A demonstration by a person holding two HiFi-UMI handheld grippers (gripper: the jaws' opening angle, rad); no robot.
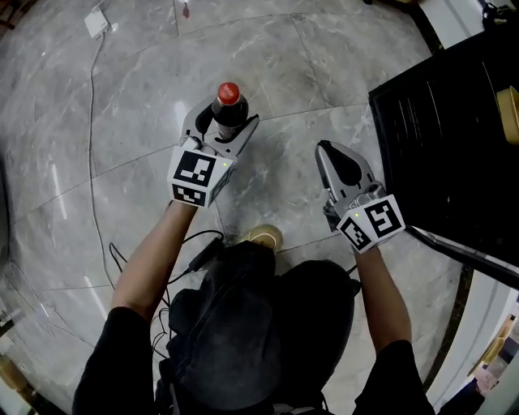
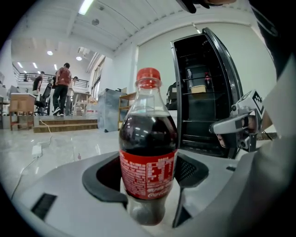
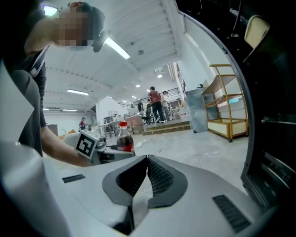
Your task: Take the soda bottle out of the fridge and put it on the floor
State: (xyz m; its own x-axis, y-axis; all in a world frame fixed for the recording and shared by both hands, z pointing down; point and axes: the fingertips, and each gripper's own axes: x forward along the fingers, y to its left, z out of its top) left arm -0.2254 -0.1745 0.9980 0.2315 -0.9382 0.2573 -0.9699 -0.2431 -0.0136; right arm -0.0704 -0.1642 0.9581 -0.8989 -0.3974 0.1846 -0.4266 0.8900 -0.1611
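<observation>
The left gripper (image 1: 228, 126) clamps the soda bottle (image 2: 148, 152) low on its body with jaws set wide, holding it upright over the floor (image 1: 324, 73), clear of the open fridge (image 1: 454, 138), for lowering; the right gripper (image 1: 326, 150) is closed, empty.

Open-plan office hall: marble floor (image 1: 308, 65), desks (image 2: 21, 99), strip lights (image 2: 85, 6).

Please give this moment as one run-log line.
left gripper: jaws shut on soda bottle, upright | right gripper: jaws shut, empty | fridge: door open
</observation>
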